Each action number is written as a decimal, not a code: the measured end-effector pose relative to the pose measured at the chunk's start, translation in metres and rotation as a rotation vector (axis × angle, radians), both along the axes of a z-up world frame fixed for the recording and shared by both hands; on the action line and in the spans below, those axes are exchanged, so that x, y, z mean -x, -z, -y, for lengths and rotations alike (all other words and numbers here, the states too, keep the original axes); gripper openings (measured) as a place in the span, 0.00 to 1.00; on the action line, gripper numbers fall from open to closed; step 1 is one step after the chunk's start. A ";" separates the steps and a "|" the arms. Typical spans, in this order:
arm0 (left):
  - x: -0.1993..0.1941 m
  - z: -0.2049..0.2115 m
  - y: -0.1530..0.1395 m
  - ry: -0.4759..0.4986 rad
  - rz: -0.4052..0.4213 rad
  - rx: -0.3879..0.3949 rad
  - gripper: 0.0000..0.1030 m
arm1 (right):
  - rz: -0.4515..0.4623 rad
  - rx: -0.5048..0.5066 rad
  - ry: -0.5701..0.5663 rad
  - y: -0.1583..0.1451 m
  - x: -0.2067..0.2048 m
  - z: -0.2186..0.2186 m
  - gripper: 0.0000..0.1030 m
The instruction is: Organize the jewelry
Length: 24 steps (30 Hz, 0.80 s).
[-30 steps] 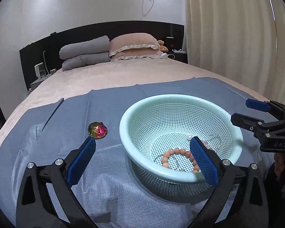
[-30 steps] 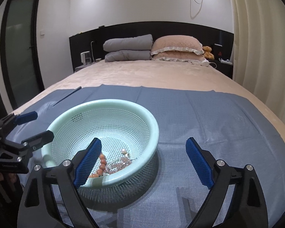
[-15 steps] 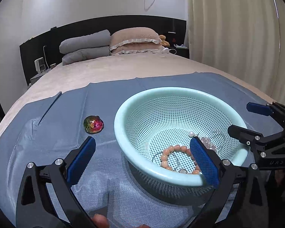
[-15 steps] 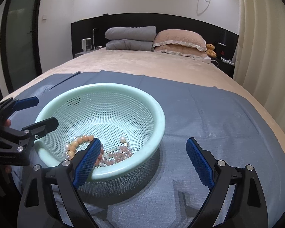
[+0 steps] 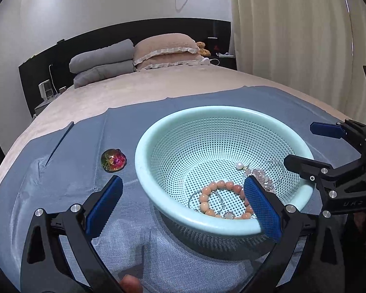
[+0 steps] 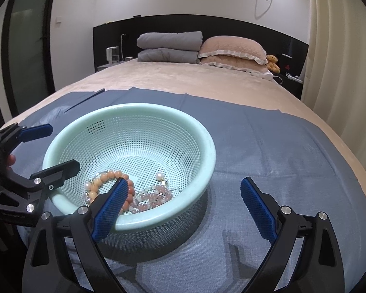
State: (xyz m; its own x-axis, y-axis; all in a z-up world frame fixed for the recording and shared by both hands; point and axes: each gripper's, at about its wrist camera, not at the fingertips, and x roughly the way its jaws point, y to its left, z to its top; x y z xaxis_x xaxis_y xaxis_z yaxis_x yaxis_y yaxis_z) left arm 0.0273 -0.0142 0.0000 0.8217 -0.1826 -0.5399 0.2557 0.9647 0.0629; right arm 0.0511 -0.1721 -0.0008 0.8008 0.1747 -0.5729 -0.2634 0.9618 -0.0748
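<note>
The bed (image 5: 158, 90) carries a blue cloth (image 5: 61, 171), and on the cloth sits a pale green basket (image 5: 183, 124) that already holds most of the jewelry: a peach bead bracelet (image 5: 208, 190), a pinkish crystal strand (image 6: 153, 196), a pearl (image 5: 239, 165) and thin silver rings. One piece lies outside it, an iridescent stone (image 5: 113, 160) on the cloth just beside the basket's left wall. The left tongs (image 5: 183, 205) stand wide apart and empty, one finger over the cloth, the other over the basket's near rim; the stone lies ahead of them and a little left of the left finger. The right tongs (image 6: 183, 207), also wide apart and empty, hover on the far side of the basket, which hides the stone in their view. So the left hand looks much the nearer for the stone, and the reach would likely be forward and slightly left; the stone is roundish, with no clear long axis
</note>
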 end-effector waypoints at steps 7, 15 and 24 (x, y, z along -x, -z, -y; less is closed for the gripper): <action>0.001 -0.002 0.000 0.006 -0.002 0.004 0.94 | -0.003 0.004 0.003 0.000 -0.003 0.000 0.88; -0.001 -0.001 0.000 0.008 -0.011 0.003 0.95 | -0.005 0.009 0.004 0.002 -0.005 -0.002 0.89; -0.003 0.000 0.001 0.009 -0.022 0.005 0.95 | -0.008 0.014 0.007 0.004 -0.005 -0.002 0.90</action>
State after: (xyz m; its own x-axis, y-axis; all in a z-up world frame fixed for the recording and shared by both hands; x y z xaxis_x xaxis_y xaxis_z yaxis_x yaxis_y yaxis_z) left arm 0.0304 -0.0140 -0.0013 0.8077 -0.1932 -0.5570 0.2660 0.9626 0.0519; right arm 0.0564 -0.1697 -0.0045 0.7975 0.1611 -0.5815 -0.2573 0.9625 -0.0863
